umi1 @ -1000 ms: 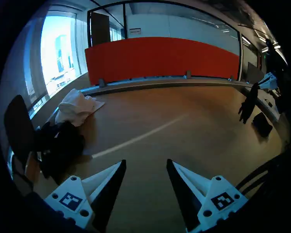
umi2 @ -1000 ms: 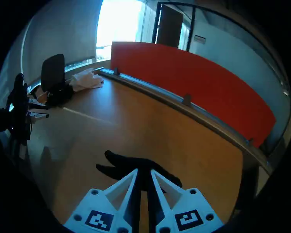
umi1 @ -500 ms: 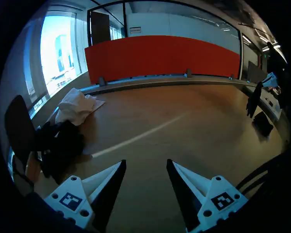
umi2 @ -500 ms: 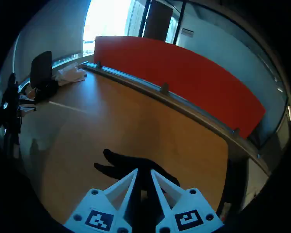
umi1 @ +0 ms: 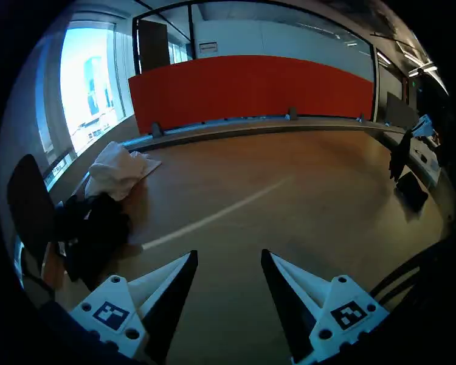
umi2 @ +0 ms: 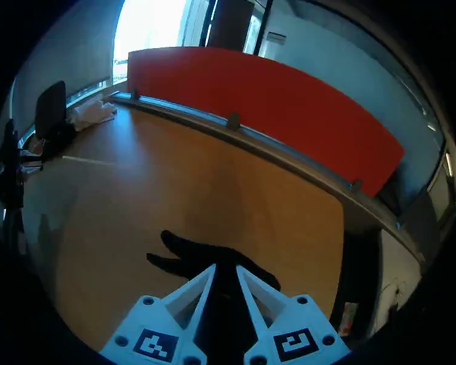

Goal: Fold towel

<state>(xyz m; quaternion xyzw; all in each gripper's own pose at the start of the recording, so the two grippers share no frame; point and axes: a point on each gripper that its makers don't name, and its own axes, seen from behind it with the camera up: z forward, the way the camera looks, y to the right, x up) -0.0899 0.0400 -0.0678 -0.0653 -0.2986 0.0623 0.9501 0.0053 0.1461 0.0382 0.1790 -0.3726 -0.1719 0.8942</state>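
Two fingers of the left gripper [umi1: 228, 252] are standing apart over the table [umi1: 258, 176], gripping nothing. The right gripper [umi2: 225, 267] is clamping its nearly closed fingers on the black towel [umi2: 191, 255], which is hanging above the table's right end. A white cloth heap [umi1: 115, 170] is lying at the table's far-left corner.

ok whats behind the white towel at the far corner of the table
Behind the white towel the grey rail edges the table, then the red divider and a window. Whatever lies under the towel is covered.
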